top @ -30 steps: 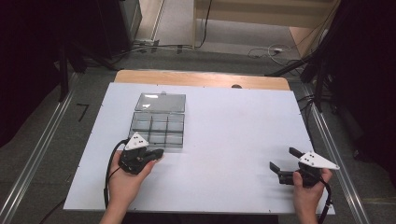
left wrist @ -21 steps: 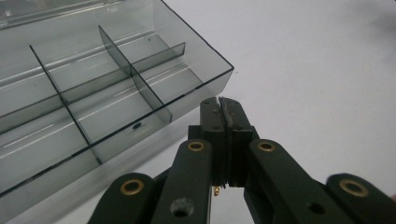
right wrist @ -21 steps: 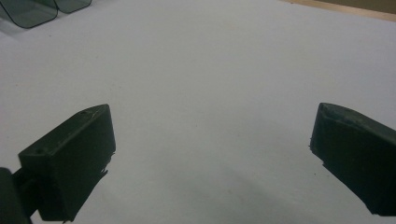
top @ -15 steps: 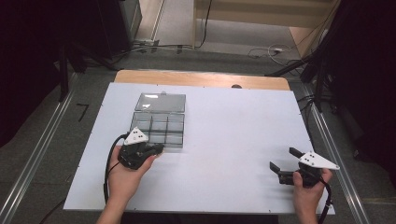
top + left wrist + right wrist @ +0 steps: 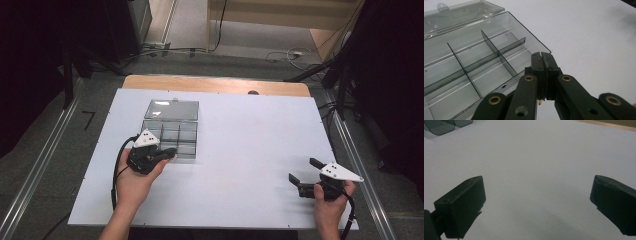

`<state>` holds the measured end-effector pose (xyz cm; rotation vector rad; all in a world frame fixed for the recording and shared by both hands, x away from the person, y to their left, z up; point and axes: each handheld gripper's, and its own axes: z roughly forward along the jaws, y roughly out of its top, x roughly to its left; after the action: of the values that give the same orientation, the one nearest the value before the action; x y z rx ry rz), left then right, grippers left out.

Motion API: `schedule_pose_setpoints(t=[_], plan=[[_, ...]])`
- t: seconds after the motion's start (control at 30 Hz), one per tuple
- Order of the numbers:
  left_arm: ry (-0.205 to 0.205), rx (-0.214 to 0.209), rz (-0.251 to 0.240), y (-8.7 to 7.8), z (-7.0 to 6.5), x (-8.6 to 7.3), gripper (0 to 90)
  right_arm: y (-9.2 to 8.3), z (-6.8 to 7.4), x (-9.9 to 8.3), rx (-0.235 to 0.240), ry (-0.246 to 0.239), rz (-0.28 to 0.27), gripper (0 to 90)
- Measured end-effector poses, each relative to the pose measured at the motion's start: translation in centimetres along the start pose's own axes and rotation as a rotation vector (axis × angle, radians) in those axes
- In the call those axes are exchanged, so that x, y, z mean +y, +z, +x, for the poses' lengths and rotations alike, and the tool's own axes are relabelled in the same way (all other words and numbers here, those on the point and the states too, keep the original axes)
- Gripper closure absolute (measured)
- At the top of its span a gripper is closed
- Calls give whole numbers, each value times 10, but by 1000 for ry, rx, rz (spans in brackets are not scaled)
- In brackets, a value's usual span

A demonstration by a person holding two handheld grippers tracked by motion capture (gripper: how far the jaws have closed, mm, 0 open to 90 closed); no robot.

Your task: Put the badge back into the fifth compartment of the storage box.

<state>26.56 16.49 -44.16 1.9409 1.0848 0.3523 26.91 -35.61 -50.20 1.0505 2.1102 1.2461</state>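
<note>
A clear smoky plastic compartment box (image 5: 170,137) lies on the white table top (image 5: 250,130), its lid (image 5: 172,109) folded open behind it. Dividers split it into several compartments, and those in sight hold nothing. My left gripper (image 5: 169,151) rests at the box's near edge with its jaws pressed together. In the left gripper view the gripper (image 5: 541,56) points past the box (image 5: 474,62) at its near right corner. A tiny brass bit (image 5: 540,102) shows beneath the jaws; I cannot tell what it is. My right gripper (image 5: 303,169) stands open near the front right, and nothing lies between its fingers (image 5: 537,192).
A wooden strip (image 5: 215,84) borders the table's far edge. Metal rails run along the floor on both sides, and cables lie on the floor beyond. Two corners of the box (image 5: 439,126) show at the top left of the right gripper view.
My left gripper has edged away from the person, up to the box's near edge. The right gripper has stayed put.
</note>
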Motion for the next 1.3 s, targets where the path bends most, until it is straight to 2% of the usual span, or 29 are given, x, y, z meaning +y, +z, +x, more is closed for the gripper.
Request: schedule_pose_setpoints(t=[0.63, 1.3], plan=[[-6, -1, -3, 7, 11, 15, 892, 0, 0, 0, 0, 1, -1, 0], [-34, 23, 0, 20, 31, 17, 892, 0, 0, 0, 0, 3, 2, 0]])
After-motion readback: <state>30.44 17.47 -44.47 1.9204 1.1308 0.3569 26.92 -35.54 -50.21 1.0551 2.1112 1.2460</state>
